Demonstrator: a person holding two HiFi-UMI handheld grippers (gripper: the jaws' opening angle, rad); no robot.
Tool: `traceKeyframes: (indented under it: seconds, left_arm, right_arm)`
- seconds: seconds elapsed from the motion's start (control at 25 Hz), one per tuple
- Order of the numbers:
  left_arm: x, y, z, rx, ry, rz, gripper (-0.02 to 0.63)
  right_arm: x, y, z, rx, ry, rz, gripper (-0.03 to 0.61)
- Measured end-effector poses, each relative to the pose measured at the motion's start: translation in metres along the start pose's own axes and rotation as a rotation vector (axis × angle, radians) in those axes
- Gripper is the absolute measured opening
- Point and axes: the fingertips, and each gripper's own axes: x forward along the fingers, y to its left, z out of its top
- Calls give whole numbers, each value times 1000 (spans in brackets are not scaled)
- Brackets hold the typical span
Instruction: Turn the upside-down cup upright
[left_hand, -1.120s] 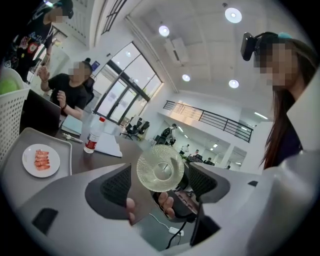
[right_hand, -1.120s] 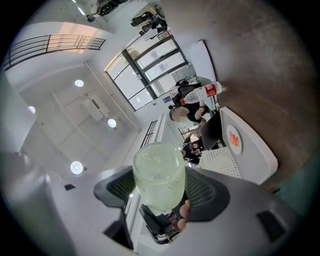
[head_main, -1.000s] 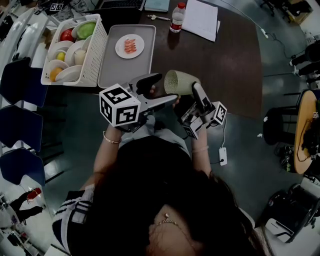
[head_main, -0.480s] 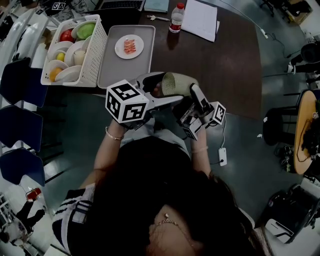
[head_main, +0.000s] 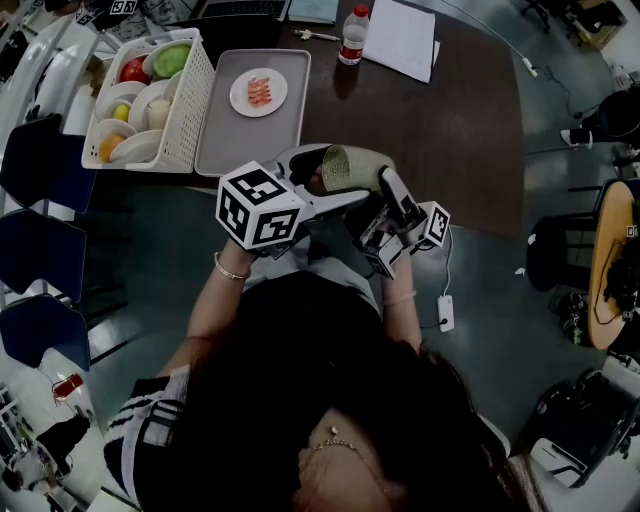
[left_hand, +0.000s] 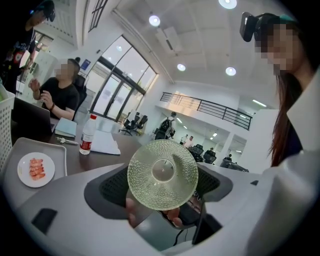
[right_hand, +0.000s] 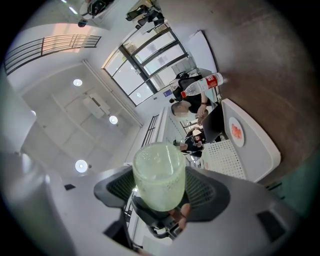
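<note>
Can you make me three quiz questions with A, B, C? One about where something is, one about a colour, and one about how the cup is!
1. Where is the small plate?
A in the basket
B on the grey tray
C on the floor

2. What colour is the bottle's cap?
A blue
B red
C yellow

3. How is the cup?
A standing on the table
B broken
C held up, lying on its side

Answers:
1 B, the plate sits on the tray.
2 B, the cap looks red.
3 C, the right gripper's fingers clamp it sideways.
</note>
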Motion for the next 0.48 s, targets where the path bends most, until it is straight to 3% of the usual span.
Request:
traceKeyframes:
  seconds: [0.48]
  left_arm:
    - [0, 6, 1, 20, -7, 39, 396]
  right_arm:
    - [-7, -4, 5, 3, -20, 20, 324]
